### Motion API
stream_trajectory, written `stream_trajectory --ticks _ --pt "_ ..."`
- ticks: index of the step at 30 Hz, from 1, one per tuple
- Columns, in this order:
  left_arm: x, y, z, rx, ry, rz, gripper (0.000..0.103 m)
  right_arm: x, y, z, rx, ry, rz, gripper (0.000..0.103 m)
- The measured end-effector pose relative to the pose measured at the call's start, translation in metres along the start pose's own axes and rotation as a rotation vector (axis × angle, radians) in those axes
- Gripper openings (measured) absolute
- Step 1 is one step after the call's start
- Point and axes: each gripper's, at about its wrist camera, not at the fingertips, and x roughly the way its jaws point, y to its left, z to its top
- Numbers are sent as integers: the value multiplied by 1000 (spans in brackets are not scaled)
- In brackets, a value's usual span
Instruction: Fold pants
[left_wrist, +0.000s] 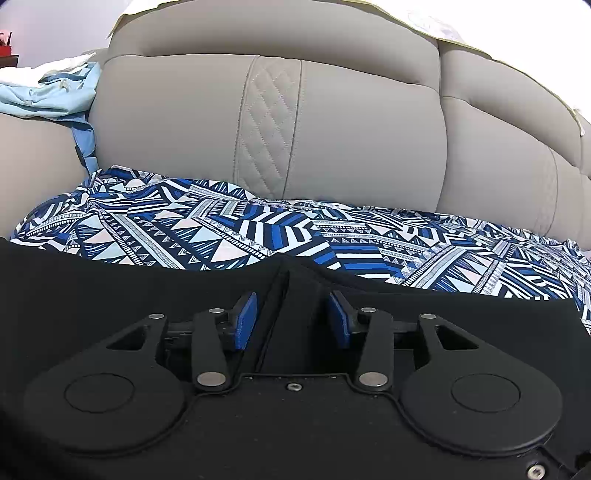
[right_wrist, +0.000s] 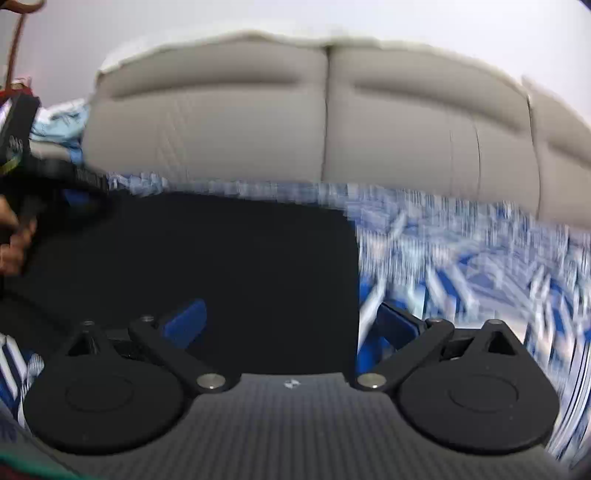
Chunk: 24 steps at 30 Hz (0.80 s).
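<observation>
The black pants (left_wrist: 110, 288) lie on a blue and white patterned sheet (left_wrist: 221, 229) on a sofa seat. In the left wrist view my left gripper (left_wrist: 291, 317) has its blue pads (left_wrist: 245, 321) partly open on either side of a raised ridge of the black cloth, not pressed on it. In the blurred right wrist view my right gripper (right_wrist: 291, 325) is wide open over the right edge of the black pants (right_wrist: 240, 277). The other gripper, held in a hand, shows at the far left (right_wrist: 22, 155).
The beige sofa backrest (left_wrist: 277, 122) rises right behind the sheet. A pile of light blue clothes (left_wrist: 48, 92) lies on the left armrest. The patterned sheet (right_wrist: 461, 258) extends right of the pants.
</observation>
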Motion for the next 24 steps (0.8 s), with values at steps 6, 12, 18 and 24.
stream_trajectory --ticks 6,12,18,24 --pt "-1 0 0 -2 -1 19 61 0 -4 -18 14 -115 14 103" --pt "-13 12 6 -58 17 18 92 -2 3 -14 5 -99 -24 103" --pt "-76 68 0 -188 -38 -17 100 -23 19 10 -14 -125 -51 103" --pt "-132 136 -14 -209 -95 174 102 -16 62 42 -21 -136 114 103"
